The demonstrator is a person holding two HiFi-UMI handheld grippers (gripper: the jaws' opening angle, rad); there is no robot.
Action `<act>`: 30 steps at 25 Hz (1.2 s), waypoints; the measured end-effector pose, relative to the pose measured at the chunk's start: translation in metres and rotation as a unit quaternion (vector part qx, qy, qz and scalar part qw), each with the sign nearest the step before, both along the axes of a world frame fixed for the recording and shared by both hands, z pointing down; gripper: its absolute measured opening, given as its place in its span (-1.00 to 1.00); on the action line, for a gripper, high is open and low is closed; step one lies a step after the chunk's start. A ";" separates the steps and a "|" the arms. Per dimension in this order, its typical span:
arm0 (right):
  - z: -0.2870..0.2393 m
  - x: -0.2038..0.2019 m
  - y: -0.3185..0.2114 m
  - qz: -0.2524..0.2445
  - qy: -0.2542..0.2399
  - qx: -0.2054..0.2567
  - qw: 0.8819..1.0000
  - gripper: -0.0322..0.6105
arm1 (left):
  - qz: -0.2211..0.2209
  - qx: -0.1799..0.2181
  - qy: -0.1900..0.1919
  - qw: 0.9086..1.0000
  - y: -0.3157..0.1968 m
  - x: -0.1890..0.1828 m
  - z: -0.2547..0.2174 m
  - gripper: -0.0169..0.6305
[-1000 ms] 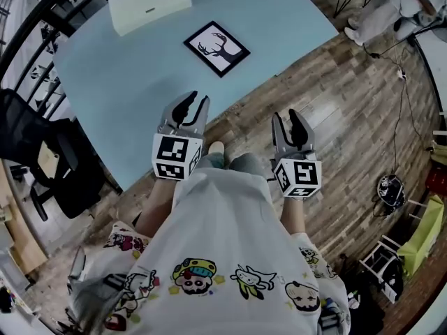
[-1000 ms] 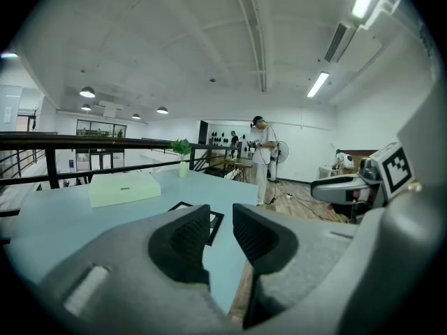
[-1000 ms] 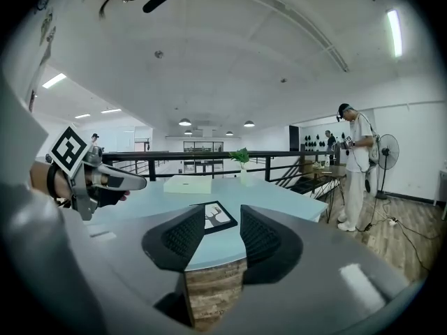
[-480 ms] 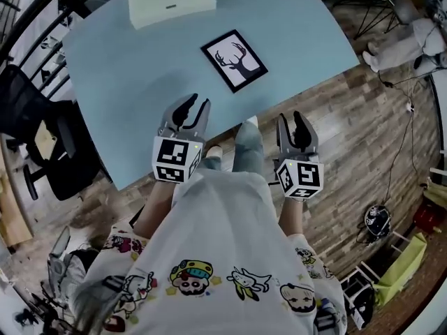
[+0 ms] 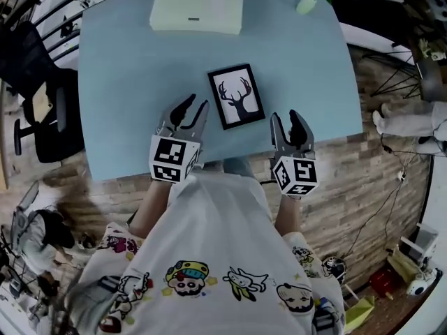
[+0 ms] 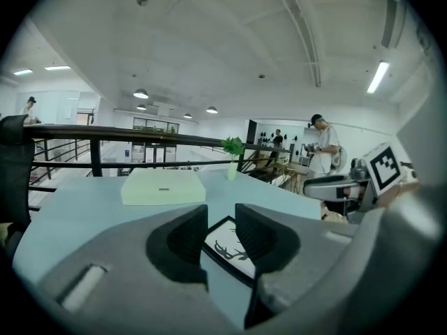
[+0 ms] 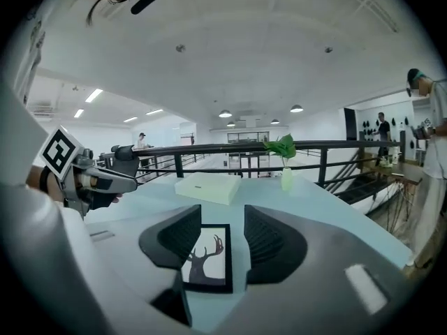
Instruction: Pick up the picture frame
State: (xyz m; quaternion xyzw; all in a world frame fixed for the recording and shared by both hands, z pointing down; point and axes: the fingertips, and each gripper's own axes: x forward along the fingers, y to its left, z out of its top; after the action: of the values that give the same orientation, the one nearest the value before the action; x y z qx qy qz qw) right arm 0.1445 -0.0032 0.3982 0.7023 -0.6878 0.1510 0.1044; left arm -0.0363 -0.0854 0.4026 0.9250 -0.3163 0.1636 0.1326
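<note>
Over the near edge of the desk [image 5: 112, 82], closest to the person, the left claw [image 5: 195, 103] and the right claw [image 5: 286, 117] hover side by side. Both are spread, and their jaws have just been opening. Nothing sits between either pair; only bare desk and the picture show beyond the tips.

Just ahead of both claws, in the gap between them, the picture frame [image 5: 236, 96] lies flat on the desk. It is to the right of the left claw and to the left of the right one. Its deer print faces up, and neither claw touches it.

Well beyond the claws, at the desk's far edge, sit a flat pale box [image 5: 198, 5] and a small vase with a green sprig [image 5: 307, 0].

I judge the pick-up as hardly begun. The approach looks nearly made and the claws stand ready. Closing on the frame's edges and lifting it off the desk are both yet to do.
</note>
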 end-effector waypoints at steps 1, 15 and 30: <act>-0.001 0.006 -0.009 -0.014 0.000 -0.001 1.000 -0.30 | -0.013 0.000 0.001 1.000 -0.005 0.004 -0.001 -0.59; 0.009 0.039 -0.090 -0.207 -0.023 -0.002 0.978 -0.28 | -0.194 0.001 -0.009 0.981 -0.024 0.029 0.005 -0.57; 0.023 0.035 -0.088 -0.244 -0.075 -0.027 0.966 -0.27 | -0.240 -0.037 -0.026 0.970 -0.006 0.019 0.025 -0.57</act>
State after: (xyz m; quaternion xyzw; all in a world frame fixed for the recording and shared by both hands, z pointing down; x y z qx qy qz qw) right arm 0.1796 -0.0916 0.4212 0.4966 -0.8399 0.1921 0.1052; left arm -0.0169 -0.0912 0.4279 0.8120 -0.5260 0.1625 0.1938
